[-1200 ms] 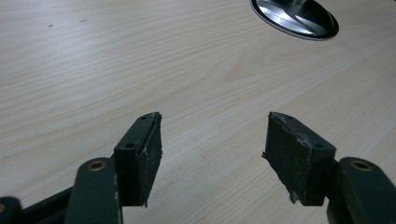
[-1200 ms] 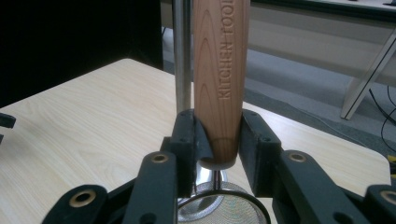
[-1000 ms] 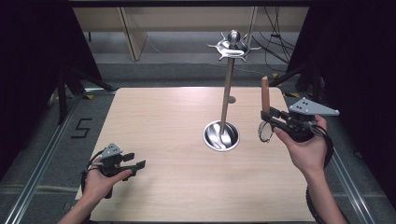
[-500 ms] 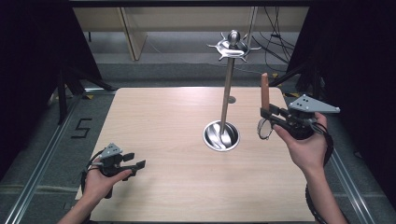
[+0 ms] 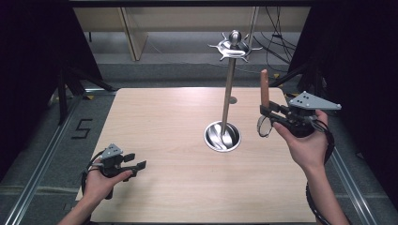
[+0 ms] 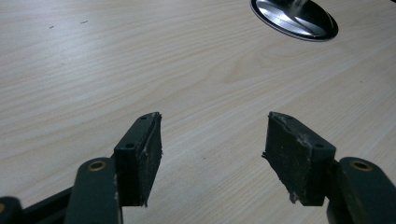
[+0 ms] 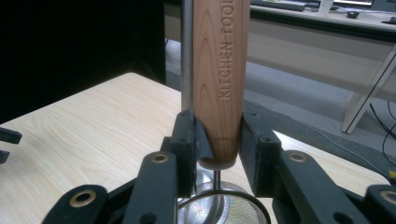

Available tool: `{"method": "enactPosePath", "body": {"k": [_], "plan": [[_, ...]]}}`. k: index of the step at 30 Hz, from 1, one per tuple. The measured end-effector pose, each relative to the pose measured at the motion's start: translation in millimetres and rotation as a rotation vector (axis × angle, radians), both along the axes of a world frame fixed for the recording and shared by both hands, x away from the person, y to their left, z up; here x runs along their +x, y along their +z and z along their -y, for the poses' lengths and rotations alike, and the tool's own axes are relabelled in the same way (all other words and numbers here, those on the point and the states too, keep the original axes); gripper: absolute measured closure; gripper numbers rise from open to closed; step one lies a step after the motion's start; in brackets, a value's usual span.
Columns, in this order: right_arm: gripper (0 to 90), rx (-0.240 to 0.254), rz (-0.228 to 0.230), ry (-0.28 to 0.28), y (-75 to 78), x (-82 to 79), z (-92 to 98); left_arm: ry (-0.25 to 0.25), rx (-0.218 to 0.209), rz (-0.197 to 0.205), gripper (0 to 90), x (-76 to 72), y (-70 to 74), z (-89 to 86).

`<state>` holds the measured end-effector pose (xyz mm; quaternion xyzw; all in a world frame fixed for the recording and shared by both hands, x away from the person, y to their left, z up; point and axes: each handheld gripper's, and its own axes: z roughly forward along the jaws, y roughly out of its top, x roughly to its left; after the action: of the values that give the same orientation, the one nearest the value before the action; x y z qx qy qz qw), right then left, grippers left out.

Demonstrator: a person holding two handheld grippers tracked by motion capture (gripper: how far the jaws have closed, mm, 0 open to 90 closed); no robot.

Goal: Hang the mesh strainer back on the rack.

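- Left gripper (image 5: 133, 165) low over the near left part of the table (image 5: 155, 122), in the person's left hand (image 5: 101, 180); jaws spread wide with nothing between them, bare wood beneath in the left gripper view.
- Right gripper (image 5: 267, 115) raised at the right side of the table in the right hand (image 5: 305, 145), jaws pointing left toward the stand.
- Its jaws are partly closed and clamp the lower end of a wooden handle (image 7: 220, 70); pads press both sides in the right gripper view.
- Handle stands upright, reads "KITCHEN TOOL"; a thin wire runs down from it to a round mesh strainer (image 7: 219, 207) hanging just below the jaws.
- In the high view the strainer ring (image 5: 264, 126) hangs off the table, just right of the stand's base.
- Metal stand (image 5: 228, 93) mid-table: round shiny base (image 5: 222, 137), upright pole, hooked top (image 5: 234, 45).
- Beyond the table: grey floor, wooden furniture, cables.
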<state>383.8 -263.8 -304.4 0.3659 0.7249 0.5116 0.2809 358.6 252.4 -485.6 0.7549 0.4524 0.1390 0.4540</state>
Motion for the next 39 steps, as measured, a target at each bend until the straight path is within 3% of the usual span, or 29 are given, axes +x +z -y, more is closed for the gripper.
{"method": "enactPosePath", "body": {"k": [10, 13, 27, 33, 37, 39], "plan": [[69.5, -0.019, 0.022, 0.014, 6.5, 0.7, -5.7, -0.008, 0.007, 0.006, 35.6, -0.2, 0.5, -0.4], [69.5, 0.008, 0.013, 0.013, 8.7, -0.2, -10.5, -0.001, 0.001, 0.007, 35.6, -0.4, 0.8, -0.2], [69.5, 0.001, 0.040, 0.009, 17.5, -0.8, -14.7, 0.001, -0.001, 0.009, 35.6, -0.3, 0.8, -0.1], [69.5, 0.017, 0.012, 0.007, 21.6, -1.9, -19.1, -0.002, -0.001, 0.008, 35.6, -0.4, 0.9, -0.1], [69.5, 0.014, 0.043, 0.011, 23.8, 1.4, -22.7, 0.000, -0.003, 0.004, 35.6, -0.4, 0.9, -0.4], [69.5, 0.019, 0.036, 0.009, 24.1, 1.0, -24.0, 0.000, 0.000, 0.007, 35.6, -0.4, 1.0, -0.4]]}}
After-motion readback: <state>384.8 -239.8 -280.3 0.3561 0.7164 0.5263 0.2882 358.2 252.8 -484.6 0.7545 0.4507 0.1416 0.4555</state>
